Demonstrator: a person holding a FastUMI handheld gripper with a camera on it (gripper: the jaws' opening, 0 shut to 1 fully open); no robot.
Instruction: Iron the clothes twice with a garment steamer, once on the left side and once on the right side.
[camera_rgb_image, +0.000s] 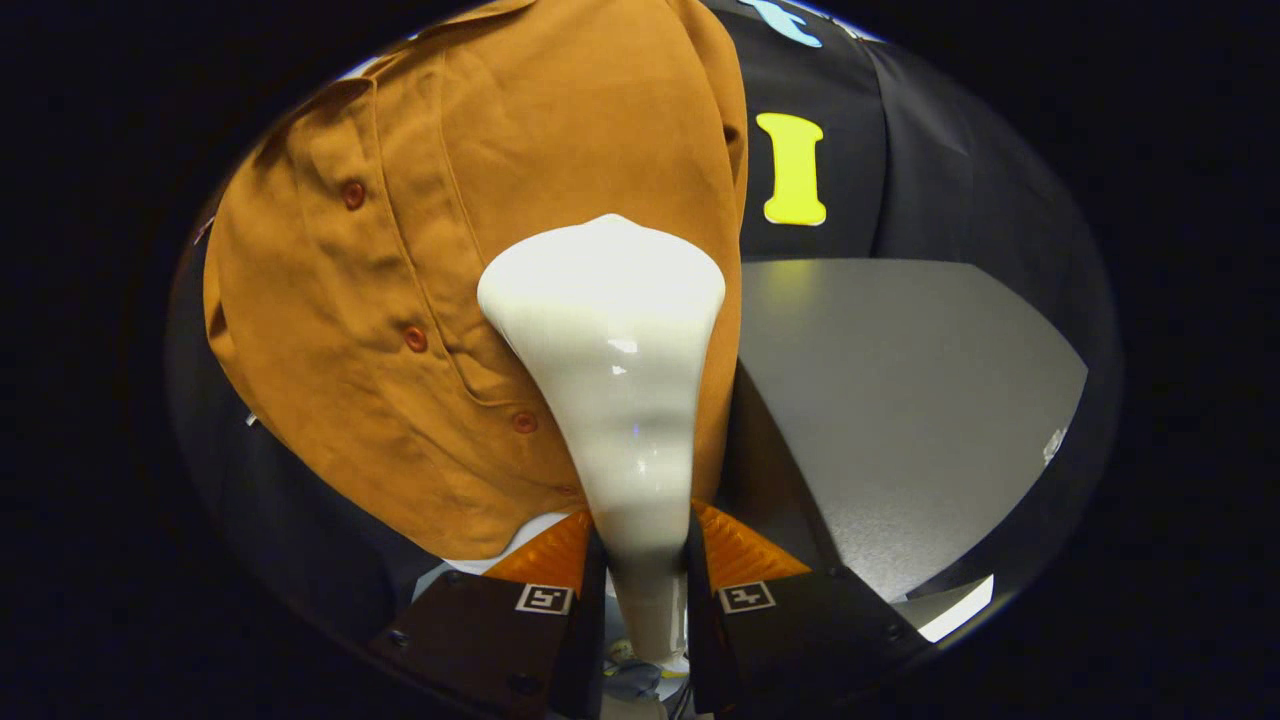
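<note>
1. The gripper (640, 560) is clamping the handle of the garment steamer (612, 340), with one finger pressing on the left side of the handle and the other on the right side.
2. The garment steamer is a glossy cream-white tool; its narrow handle is running up from between the fingers and widening into a broad, rounded head at the far end.
3. The steamer head is lying against the shirt (440, 250), or just in front of it; real contact cannot be told from this angle.
4. The shirt is rust-orange and is hanging in front of the dark booth wall (920, 170), beyond the fingers and spreading mostly to the left of the steamer.
5. A button placket is running down the shirt left of the steamer head, carrying three matching buttons (415, 339); the lowest one is sitting just beside the steamer's neck.
6. The steamer head is covering the panel of cloth to the right of that placket, near the shirt's right edge.
7. The shirt's lower hem is curving down to just above the left finger, with a patch of pale surface showing beneath it.
8. To the right of the shirt and steamer, a grey table top (920, 400) is stretching away toward the wall, well apart from the steamer head.
</note>
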